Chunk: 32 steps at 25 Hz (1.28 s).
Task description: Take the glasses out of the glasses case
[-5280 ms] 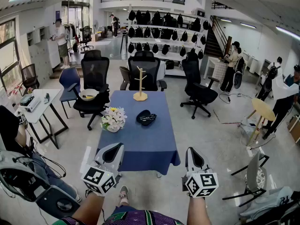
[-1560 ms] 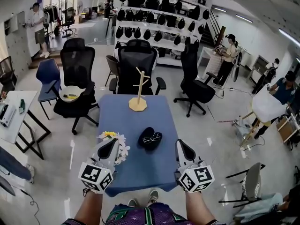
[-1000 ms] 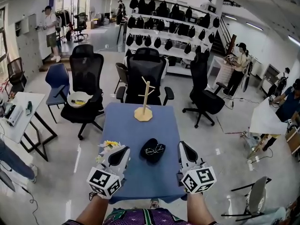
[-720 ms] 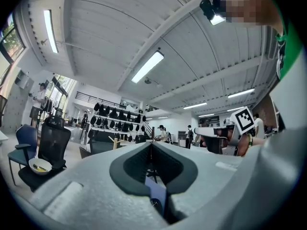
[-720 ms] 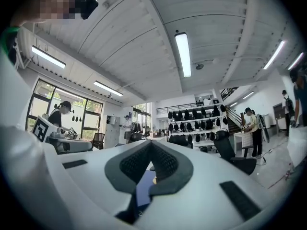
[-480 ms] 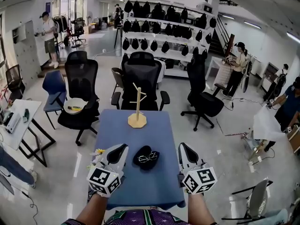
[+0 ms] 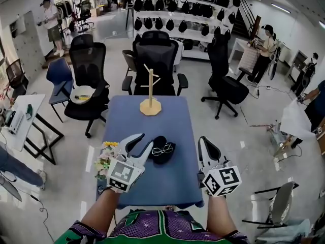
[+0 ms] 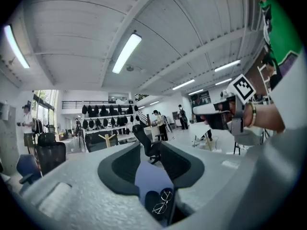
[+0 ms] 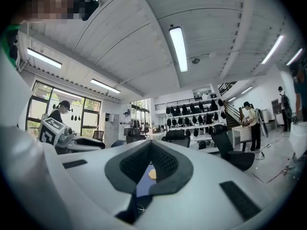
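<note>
A black glasses case lies open on the blue-covered table, with thin-framed glasses resting in it. My left gripper is just left of the case, its jaws opening and spread wide, with nothing between them. In the left gripper view the glasses and the case show low in the gap of the gripper. My right gripper hovers to the right of the case, apart from it, jaws shut and empty. The right gripper view shows only a dark slit.
A wooden branch-shaped stand sits at the table's far end. A small bunch of flowers stands at the near left edge. Black office chairs ring the far side, and a white side table is at left. People stand further back.
The left gripper's jaws have opened from shut to wide. Both grippers have moved forward over the table toward the case, the left one more and rolled slightly.
</note>
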### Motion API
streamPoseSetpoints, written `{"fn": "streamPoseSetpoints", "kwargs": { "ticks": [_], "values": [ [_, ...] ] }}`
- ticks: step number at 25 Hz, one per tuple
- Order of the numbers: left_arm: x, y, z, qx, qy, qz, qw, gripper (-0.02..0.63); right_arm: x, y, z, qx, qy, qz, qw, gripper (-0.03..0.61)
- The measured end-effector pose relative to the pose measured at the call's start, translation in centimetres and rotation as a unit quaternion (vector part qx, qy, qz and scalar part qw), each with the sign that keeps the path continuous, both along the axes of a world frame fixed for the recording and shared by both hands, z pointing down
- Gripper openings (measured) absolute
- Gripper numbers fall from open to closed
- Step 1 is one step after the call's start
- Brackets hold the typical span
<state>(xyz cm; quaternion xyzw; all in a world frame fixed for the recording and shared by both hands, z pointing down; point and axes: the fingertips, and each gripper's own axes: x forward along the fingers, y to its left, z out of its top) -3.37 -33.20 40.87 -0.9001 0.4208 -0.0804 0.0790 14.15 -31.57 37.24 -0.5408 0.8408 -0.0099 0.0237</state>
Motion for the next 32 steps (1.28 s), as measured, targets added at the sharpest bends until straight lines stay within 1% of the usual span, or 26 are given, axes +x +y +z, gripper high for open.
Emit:
{"fn": "streamPoseSetpoints", "kwargs": {
  "ticks": [2, 7, 11, 16, 22, 25, 27, 32],
  "values": [
    [1.1, -0.7, 1.4, -0.005, -0.025, 0.000, 0.9997, 0.133, 0.9, -0.3, 0.9, -0.009, 0.001, 0.004, 1.000, 0.002],
    [3.8, -2.1, 4.5, -0.019, -0.074, 0.005, 0.9971, 0.129, 3.0, -1.1, 2.1, -0.024, -0.002, 0.010, 1.000, 0.002],
    [5.3, -3.1, 7.8, -0.031, -0.121, 0.008, 0.9921, 0.124, 4.4, -1.8, 3.5, -0.043, -0.003, 0.008, 0.999, 0.000],
    [6.9, -4.3, 12.0, -0.043, -0.159, 0.009, 0.9863, 0.110, 5.1, -2.9, 5.4, -0.065, -0.001, -0.005, 0.998, 0.000],
    [8.3, -5.2, 16.4, -0.050, -0.213, 0.018, 0.9755, 0.107, 4.7, -4.0, 7.4, -0.086, 0.004, -0.038, 0.996, 0.002],
    [8.5, -5.8, 18.2, -0.060, -0.230, 0.016, 0.9713, 0.107, 4.4, -4.5, 7.9, -0.089, 0.011, -0.059, 0.994, 0.002],
    [8.6, -6.0, 19.7, -0.073, -0.242, 0.019, 0.9674, 0.107, 4.4, -4.8, 8.2, -0.092, 0.014, -0.068, 0.993, 0.002],
    [8.1, -6.2, 24.1, -0.113, -0.283, 0.036, 0.9517, 0.107, 4.8, -5.7, 9.0, -0.097, 0.022, -0.086, 0.991, 0.002]
  ]
}}
